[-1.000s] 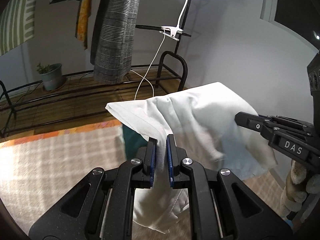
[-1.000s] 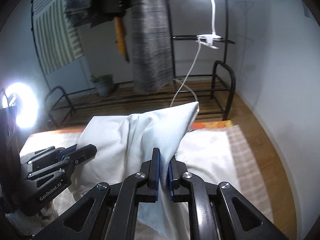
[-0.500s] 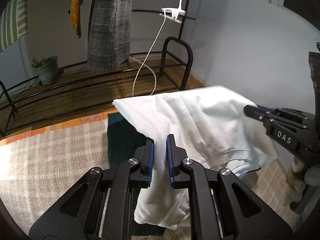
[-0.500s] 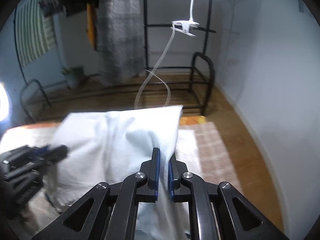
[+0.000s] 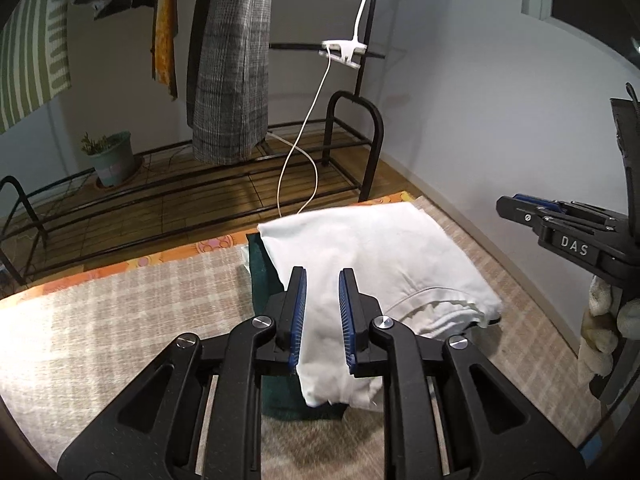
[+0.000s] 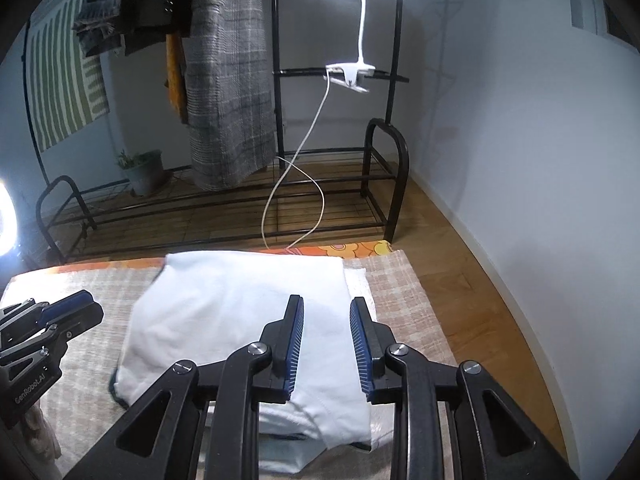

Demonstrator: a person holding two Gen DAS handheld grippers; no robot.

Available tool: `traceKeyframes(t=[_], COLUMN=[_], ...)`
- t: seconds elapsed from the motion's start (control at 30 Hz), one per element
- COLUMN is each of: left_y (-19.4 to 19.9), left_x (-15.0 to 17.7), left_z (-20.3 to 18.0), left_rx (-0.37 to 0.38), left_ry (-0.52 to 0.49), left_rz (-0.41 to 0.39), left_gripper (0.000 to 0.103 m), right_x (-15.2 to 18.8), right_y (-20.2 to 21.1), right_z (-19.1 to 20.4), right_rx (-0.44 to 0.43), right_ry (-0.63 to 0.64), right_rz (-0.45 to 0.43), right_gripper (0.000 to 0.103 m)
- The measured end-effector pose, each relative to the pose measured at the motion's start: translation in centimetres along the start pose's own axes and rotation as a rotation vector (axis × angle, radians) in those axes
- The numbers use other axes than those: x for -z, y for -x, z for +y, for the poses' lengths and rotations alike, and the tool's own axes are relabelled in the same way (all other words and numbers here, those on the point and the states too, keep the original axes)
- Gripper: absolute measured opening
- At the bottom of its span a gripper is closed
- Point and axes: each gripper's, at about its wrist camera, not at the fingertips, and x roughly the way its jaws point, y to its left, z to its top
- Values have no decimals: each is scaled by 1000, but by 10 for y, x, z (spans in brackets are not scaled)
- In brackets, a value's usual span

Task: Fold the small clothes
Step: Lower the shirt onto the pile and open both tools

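A folded white garment (image 5: 372, 256) lies on top of a dark green folded piece (image 5: 264, 280) on the checked beige cloth (image 5: 120, 320). My left gripper (image 5: 322, 276) is open, its fingers straddling the garment's near left edge. In the right wrist view the white garment (image 6: 232, 312) lies flat, and my right gripper (image 6: 326, 304) is open above its near right part. The right gripper (image 5: 560, 228) also shows at the right of the left wrist view, and the left gripper (image 6: 52, 316) at the left of the right wrist view.
A black metal clothes rack (image 6: 380, 168) stands behind the cloth with hanging clothes (image 6: 228, 92), a clip lamp (image 6: 348, 72) with a white cable, and a potted plant (image 6: 144, 168). A wall (image 6: 520, 140) and wooden floor (image 6: 460, 272) are to the right.
Both grippers held the white garment lifted; now both have opened and let it go, and it lies flat on the dark green piece.
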Motion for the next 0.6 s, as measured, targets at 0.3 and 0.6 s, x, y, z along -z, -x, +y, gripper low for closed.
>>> traceKeyframes(t=[0.3,0.6], left_y=[87,174], left_x=[1,23], left_z=[-1,16], left_rx=[0,10], left_ry=[-20,-29], left_rz=[-87,-135], left_gripper=[15,15], right_x=[-5,16], right_y=[76,158], right_z=[25,65], right_rx=[-21,-23], right_ry=[9,24], right_rz=[-64,-109], right_gripper=[25,26])
